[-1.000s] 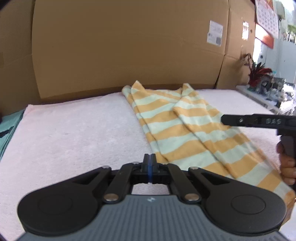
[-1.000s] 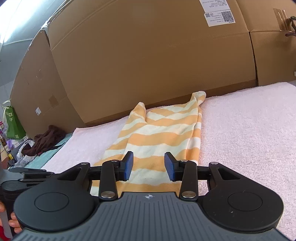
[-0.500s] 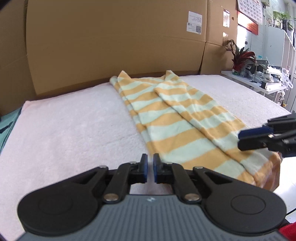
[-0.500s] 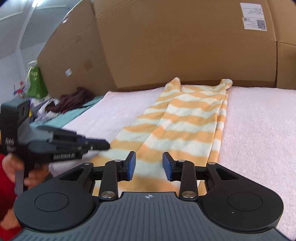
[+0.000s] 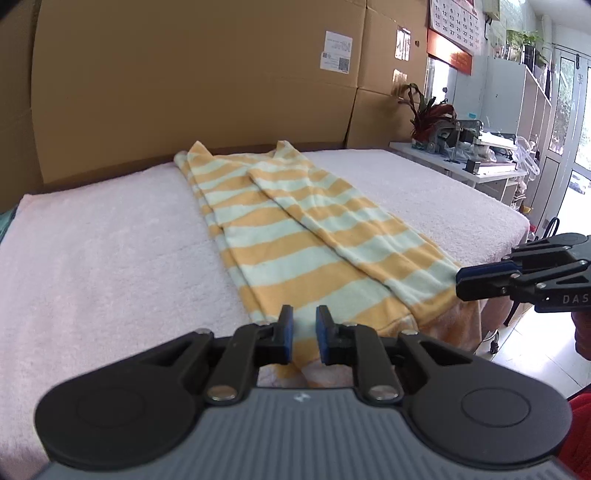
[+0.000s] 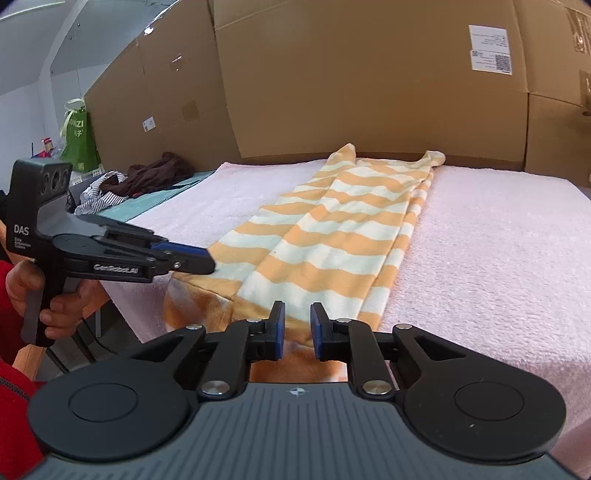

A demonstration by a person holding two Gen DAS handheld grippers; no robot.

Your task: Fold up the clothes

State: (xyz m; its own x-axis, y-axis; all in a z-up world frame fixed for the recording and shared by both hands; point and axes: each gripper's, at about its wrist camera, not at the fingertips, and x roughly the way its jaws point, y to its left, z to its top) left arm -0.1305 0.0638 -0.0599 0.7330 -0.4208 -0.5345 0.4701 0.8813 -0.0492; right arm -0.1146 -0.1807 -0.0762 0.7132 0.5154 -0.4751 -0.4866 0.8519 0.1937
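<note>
The left gripper [image 5: 303, 334] is being held at the near edge of the bed, its blue-padded jaws parted by a narrow gap that has just been widening; nothing is being gripped, though the hem of the striped garment [image 5: 295, 236] is lying beyond and below the pads. The right gripper [image 6: 296, 329] is likewise being held over the near hem, its jaws having just been narrowing to a similar small gap, with no cloth pinched between them. In the right wrist view the left gripper is being carried by a hand [image 6: 55, 299] beside a red sleeve [image 6: 14, 387], its tip just beside the garment's near left corner.

The garment is being left stretched lengthwise down the middle of the pink towelling cover [image 5: 92, 251], folded into a long narrow strip, its far end near the cardboard boxes [image 5: 184, 81] and its near hem hanging slightly over the edge. The cloth is soft knit, banded in orange and pale mint, with a diagonal fold line showing. Far left, dark and striped clothes [image 6: 140, 181] are being kept in a heap, beside a green bag [image 6: 79, 136]. Far right, a potted plant [image 5: 428, 110] and a wall calendar [image 5: 456, 26] are being shown.
</note>
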